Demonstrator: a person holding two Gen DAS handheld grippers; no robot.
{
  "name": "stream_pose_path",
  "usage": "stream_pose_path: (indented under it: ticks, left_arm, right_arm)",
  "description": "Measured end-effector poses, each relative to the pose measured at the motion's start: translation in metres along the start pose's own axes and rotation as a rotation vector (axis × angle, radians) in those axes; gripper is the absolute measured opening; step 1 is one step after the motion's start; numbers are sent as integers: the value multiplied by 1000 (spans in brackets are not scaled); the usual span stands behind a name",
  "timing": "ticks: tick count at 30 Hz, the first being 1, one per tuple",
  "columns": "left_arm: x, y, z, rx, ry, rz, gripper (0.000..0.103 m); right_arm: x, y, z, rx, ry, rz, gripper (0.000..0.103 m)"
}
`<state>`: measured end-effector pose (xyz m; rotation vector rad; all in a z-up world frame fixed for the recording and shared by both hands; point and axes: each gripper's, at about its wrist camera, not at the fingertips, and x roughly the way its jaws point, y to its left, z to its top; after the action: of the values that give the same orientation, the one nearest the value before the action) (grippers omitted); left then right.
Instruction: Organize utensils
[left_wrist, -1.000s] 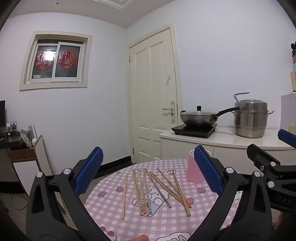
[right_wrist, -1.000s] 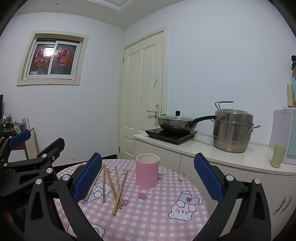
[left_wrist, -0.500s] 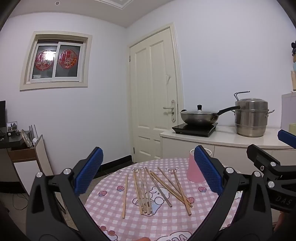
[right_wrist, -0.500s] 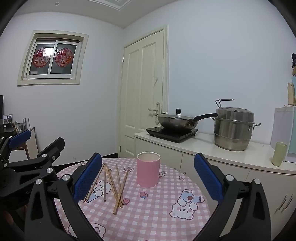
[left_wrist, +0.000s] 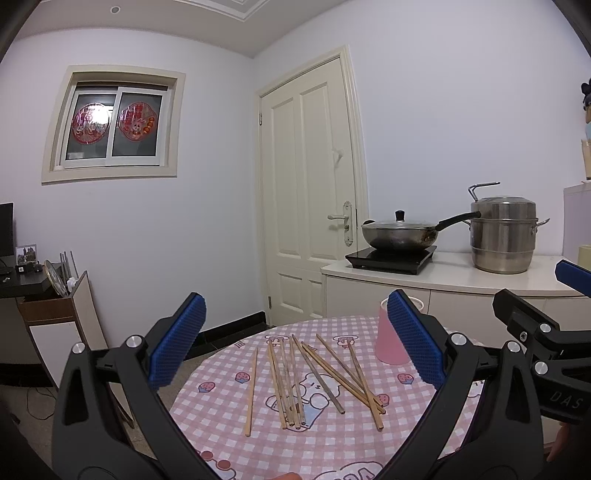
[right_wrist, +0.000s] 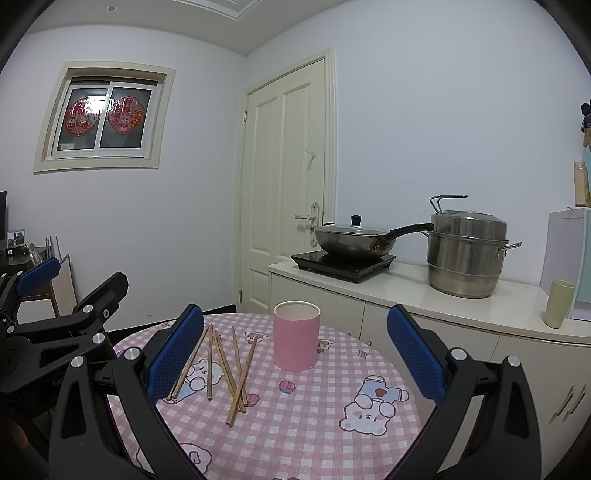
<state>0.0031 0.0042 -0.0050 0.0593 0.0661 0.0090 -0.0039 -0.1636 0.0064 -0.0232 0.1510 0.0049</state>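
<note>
Chopsticks (left_wrist: 314, 376) lay loose on the checked tablecloth (left_wrist: 229, 410), fanned and partly crossed, one stick set apart at the left. Left gripper (left_wrist: 295, 349) hovered above the table, jaws wide apart, nothing between them; in its view the sticks sat below and between the blue pads (left_wrist: 177, 347), not touched. Pink cup (right_wrist: 296, 340) stood upright just right of the sticks. Right gripper (right_wrist: 295, 354) was also spread wide and empty; in its view the cup sat between the jaws and the sticks by the left pad (right_wrist: 173, 356), farther off.
</note>
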Motion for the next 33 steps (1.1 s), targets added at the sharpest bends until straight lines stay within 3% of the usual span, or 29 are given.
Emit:
stream_pose_path:
  ticks: [33]
  left_arm:
    - [-4,0,5,-2,-17,18,97]
  right_arm:
    - [-1,-1,0,6,-13,8,96]
